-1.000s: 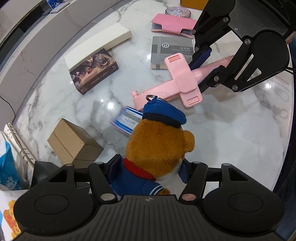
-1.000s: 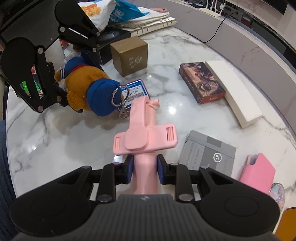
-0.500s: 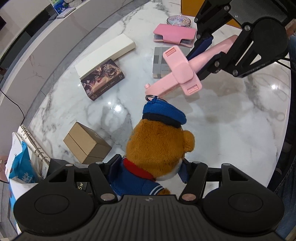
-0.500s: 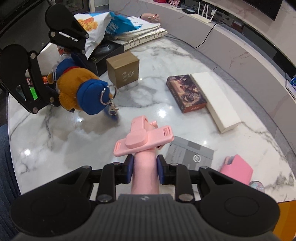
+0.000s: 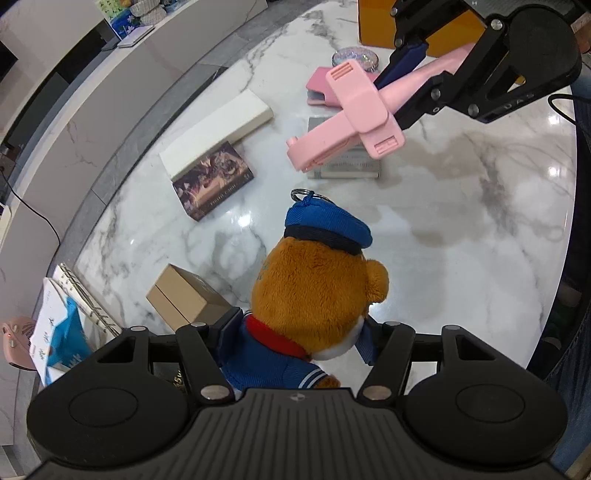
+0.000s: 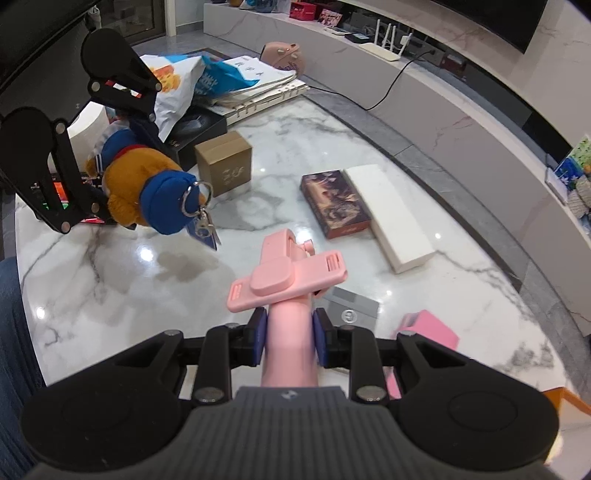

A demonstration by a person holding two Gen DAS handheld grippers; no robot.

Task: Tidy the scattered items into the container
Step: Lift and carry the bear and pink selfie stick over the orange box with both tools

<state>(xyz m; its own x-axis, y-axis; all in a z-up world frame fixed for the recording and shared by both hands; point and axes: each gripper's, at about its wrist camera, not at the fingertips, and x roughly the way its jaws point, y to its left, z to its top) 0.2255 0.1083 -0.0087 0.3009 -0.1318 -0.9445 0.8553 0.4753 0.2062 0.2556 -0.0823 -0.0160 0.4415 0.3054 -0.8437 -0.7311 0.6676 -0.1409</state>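
Gripping the plush bear [image 5: 314, 295] around its blue-jacketed body, the left gripper [image 5: 295, 343] has its jaws closed on it, holding it above the marble table [image 5: 461, 229]. The right gripper [image 6: 288, 336] is clamped narrow on the handle of the pink phone holder [image 6: 286, 277], also lifted off the table. Beyond them lie a brown box [image 5: 184, 299], a dark picture book [image 5: 214, 181], a white box [image 5: 218, 129], a grey box [image 6: 351, 310] and a pink case [image 5: 319, 88]. Farthest off stands the orange container [image 5: 373, 26]. To do this well, I would carry both items level toward it, keep the 2 grippers apart, and release only once each is over the opening.
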